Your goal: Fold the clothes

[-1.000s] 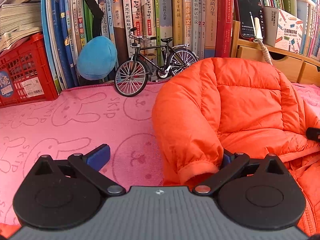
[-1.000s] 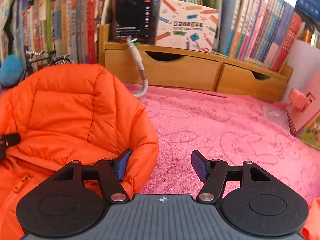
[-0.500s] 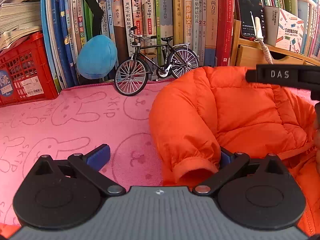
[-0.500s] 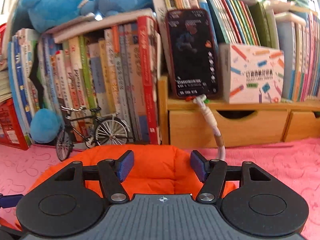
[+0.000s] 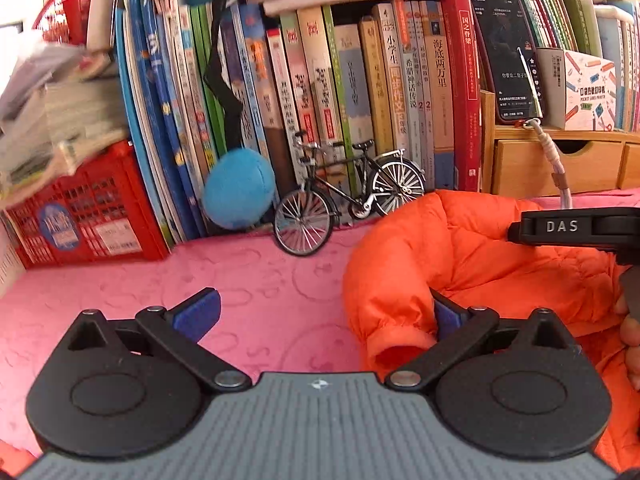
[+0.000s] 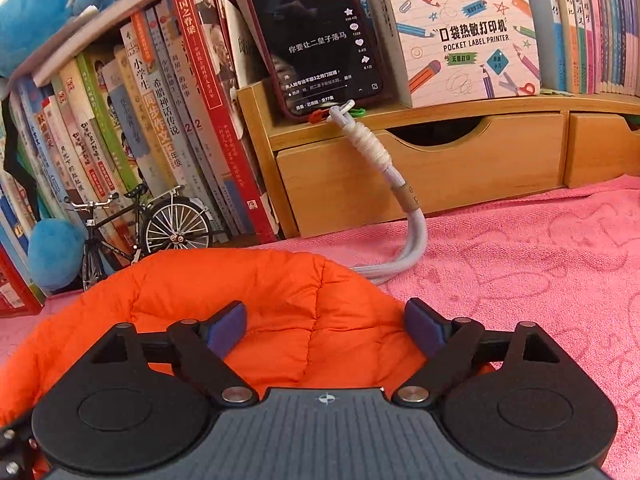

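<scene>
Right gripper (image 6: 326, 330) now over the puffy orange quilted jacket (image 6: 280, 304) on pink towel cloth (image 6: 520, 264), jaws opening, nothing pinched. Left gripper (image 5: 326, 312) wide, cuff beside one pad, ungripped. Risk: slick padding springs back, unfolding.

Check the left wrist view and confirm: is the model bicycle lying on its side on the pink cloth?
No: the model bicycle stands upright on both wheels against the books, at the back edge of the pink cloth.
</scene>
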`<state>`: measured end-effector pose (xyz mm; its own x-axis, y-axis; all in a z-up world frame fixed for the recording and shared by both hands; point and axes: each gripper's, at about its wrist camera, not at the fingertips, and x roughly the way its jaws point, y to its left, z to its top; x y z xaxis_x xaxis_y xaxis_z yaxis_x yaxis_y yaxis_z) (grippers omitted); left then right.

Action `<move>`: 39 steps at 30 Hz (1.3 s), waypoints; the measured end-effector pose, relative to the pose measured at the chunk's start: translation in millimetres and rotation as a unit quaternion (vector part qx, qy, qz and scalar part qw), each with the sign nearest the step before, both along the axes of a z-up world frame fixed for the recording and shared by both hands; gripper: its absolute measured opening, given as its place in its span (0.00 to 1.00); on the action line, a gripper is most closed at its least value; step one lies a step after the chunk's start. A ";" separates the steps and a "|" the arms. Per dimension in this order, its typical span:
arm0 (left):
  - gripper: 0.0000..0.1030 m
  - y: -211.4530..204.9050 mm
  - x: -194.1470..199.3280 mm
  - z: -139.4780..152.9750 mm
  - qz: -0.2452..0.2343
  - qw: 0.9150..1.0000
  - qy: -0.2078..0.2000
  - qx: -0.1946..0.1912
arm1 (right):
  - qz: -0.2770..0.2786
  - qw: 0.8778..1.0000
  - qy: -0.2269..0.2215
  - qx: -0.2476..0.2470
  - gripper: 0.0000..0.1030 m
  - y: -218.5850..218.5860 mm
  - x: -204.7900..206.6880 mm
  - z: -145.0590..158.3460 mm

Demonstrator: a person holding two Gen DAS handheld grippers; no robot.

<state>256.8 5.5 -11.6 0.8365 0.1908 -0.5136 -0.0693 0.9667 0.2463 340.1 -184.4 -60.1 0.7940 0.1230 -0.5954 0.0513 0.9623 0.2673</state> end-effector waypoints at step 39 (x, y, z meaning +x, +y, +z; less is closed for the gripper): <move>0.99 19.2 -32.2 20.2 -0.019 0.998 0.016 0.060 | -0.022 0.997 -0.034 -0.063 0.87 -28.3 -21.2 63.4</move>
<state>224.6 24.7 8.6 0.8282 0.2207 -0.5151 -0.0228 0.9317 0.3626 318.9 -212.7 3.3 0.8356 0.0141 -0.5492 0.0809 0.9856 0.1484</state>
